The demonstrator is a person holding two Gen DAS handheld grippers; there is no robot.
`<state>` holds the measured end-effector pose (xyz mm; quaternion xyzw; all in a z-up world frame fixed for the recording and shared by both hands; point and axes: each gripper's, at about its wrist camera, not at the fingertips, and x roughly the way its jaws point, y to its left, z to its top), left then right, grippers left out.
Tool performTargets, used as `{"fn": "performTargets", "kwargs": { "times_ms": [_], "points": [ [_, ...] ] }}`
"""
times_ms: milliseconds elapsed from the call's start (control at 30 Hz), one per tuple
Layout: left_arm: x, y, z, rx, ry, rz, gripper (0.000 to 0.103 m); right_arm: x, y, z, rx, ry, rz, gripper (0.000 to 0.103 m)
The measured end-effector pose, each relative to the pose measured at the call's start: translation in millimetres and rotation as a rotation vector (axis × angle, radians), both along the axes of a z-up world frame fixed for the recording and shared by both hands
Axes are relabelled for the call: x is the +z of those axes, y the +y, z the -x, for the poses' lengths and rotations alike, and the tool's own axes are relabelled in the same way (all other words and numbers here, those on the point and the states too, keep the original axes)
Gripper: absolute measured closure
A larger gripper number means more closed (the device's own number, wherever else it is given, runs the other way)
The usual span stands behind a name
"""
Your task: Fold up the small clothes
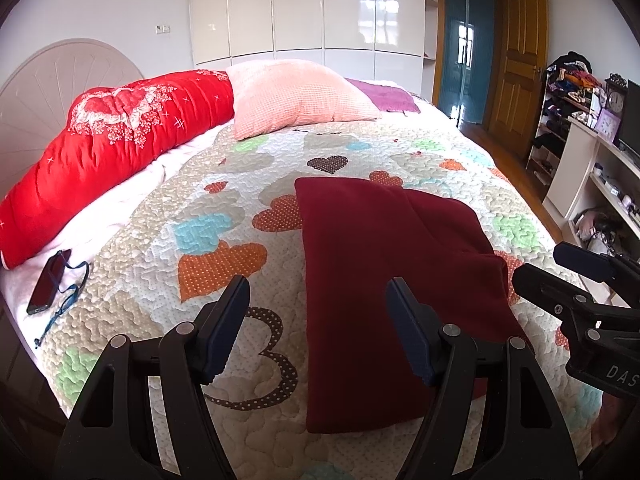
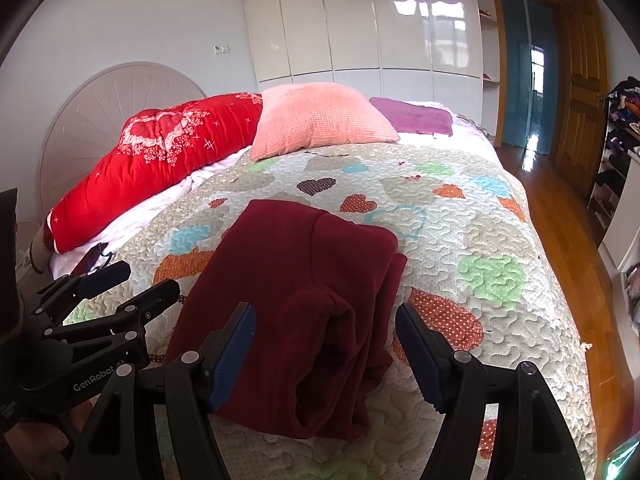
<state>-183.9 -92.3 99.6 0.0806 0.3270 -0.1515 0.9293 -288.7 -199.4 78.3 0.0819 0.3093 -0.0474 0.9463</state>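
Observation:
A dark red fleece garment [image 1: 384, 264] lies folded lengthwise on the heart-patterned quilt [image 1: 160, 216]; in the right wrist view the garment [image 2: 296, 280] shows its bunched near end and layered right edge. My left gripper [image 1: 318, 292] is open and empty, above the garment's left edge near the bed's front. My right gripper [image 2: 324, 320] is open and empty, straddling the garment's near end without holding it. The right gripper also shows at the right of the left wrist view [image 1: 560, 276], and the left gripper at the left of the right wrist view [image 2: 132, 284].
A red bolster [image 1: 108, 148], a pink pillow [image 1: 296, 96] and a purple towel [image 1: 388, 96] lie at the head of the bed. A phone [image 1: 48, 284] and glasses [image 1: 72, 292] lie at the left edge. Shelves and a desk [image 1: 592, 160] stand on the right, past a wooden floor [image 2: 560, 208].

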Motion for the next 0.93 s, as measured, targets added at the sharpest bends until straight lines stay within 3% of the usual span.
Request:
{"fn": "performTargets", "kwargs": {
  "times_ms": [767, 933],
  "points": [
    [-4.4, -1.0, -0.9, -0.01, -0.004, 0.0, 0.032, -7.2, -0.6, -2.6, 0.009, 0.019, -0.008, 0.033],
    [-5.9, 4.4, -7.5, -0.021, 0.019, 0.029, 0.032, -8.3, -4.2, -2.9, 0.007, 0.02, -0.02, 0.033]
  ]
}}
